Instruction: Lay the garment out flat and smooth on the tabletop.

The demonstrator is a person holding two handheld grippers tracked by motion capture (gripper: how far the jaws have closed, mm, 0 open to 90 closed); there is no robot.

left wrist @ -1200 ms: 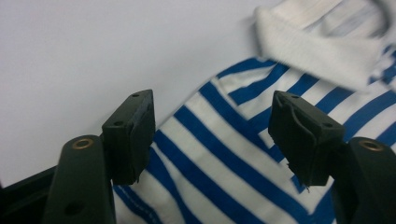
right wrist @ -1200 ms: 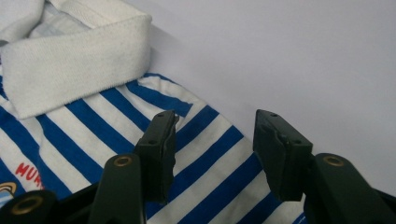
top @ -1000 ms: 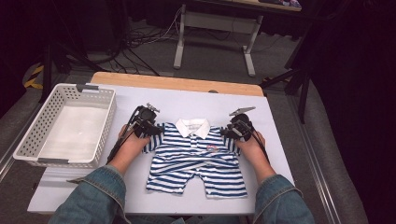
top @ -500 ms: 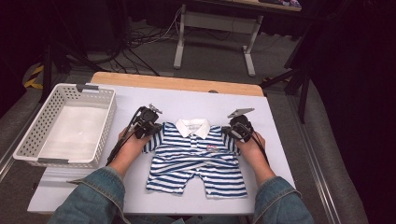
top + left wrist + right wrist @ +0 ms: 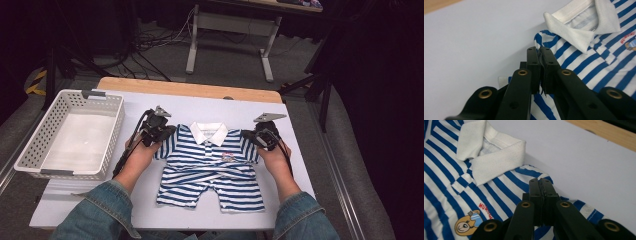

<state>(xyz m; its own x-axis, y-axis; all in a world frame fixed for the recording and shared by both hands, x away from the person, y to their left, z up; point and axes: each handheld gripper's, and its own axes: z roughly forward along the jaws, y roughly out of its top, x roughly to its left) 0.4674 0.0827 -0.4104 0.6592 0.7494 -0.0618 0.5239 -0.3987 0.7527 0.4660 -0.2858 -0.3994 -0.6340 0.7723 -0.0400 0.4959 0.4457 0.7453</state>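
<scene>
A blue-and-white striped baby romper (image 5: 210, 167) with a white collar (image 5: 209, 132) lies flat on the white table, legs toward me. My left gripper (image 5: 169, 134) is at its left shoulder. In the left gripper view the jaws (image 5: 539, 50) are shut, with a fold of striped cloth pinched between them. At the opposite shoulder, beside the sleeve, my right gripper (image 5: 248, 136) is also shut on the striped fabric (image 5: 540, 181). A small bear print (image 5: 467, 225) sits on the chest.
A white plastic basket (image 5: 30, 150) stands at the table's left, its inside bare. The white tabletop (image 5: 225, 107) has a wooden strip (image 5: 190, 89) along its far edge. Beyond it are a dark floor, cables and a metal stand.
Both grippers have risen slightly at the romper's shoulders, and the shoulder cloth has come up with them. The rest of the garment and the basket have not moved.
</scene>
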